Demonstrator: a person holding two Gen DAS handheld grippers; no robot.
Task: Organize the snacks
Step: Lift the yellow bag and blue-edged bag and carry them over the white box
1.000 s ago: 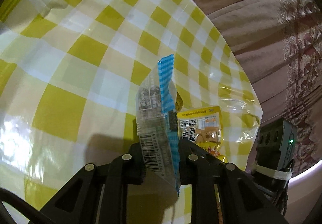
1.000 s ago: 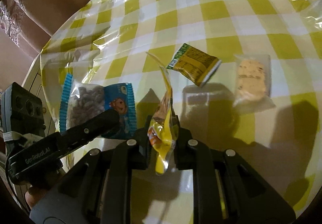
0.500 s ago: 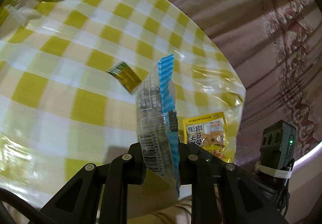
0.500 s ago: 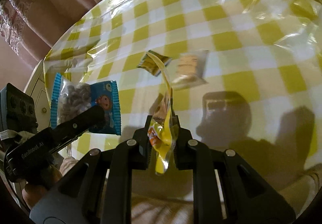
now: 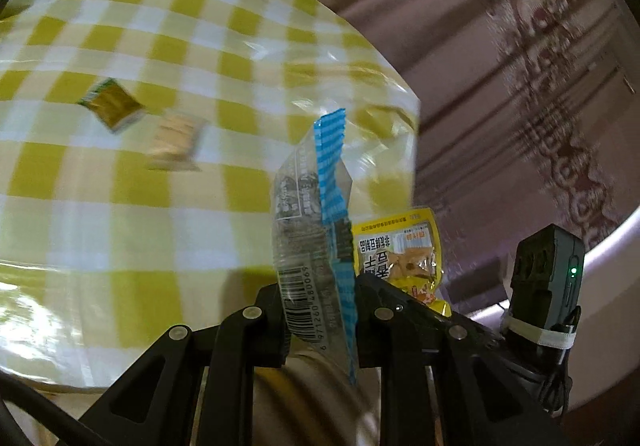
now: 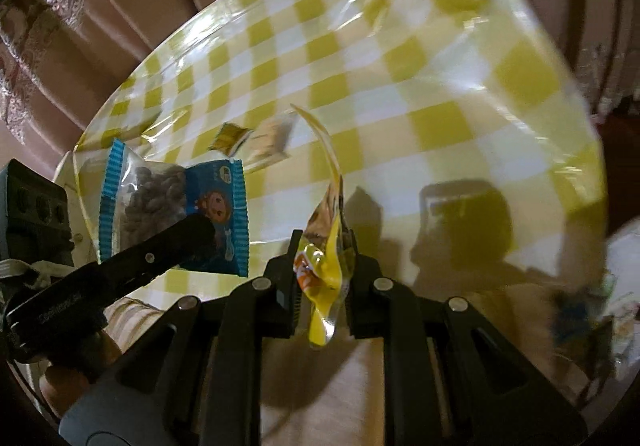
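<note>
Blue-edged snack bag [image 5: 316, 258] clamped in left gripper [image 5: 320, 310]; yellow packet [image 6: 326, 246] clamped in right gripper [image 6: 322, 278]. 2 snacks left on checked table [image 6: 440, 117]: green-gold packet [image 5: 110, 103], clear cracker packet [image 5: 176, 141]. Destination not seen.

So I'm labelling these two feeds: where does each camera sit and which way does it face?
Left wrist: on the left gripper, facing down over the checked table; its fingers pinch a blue packet.
Right wrist: on the right gripper, facing down over the table; its fingers pinch a yellow packet.
Shared: both packets, the table, and each other's gripper.
</note>
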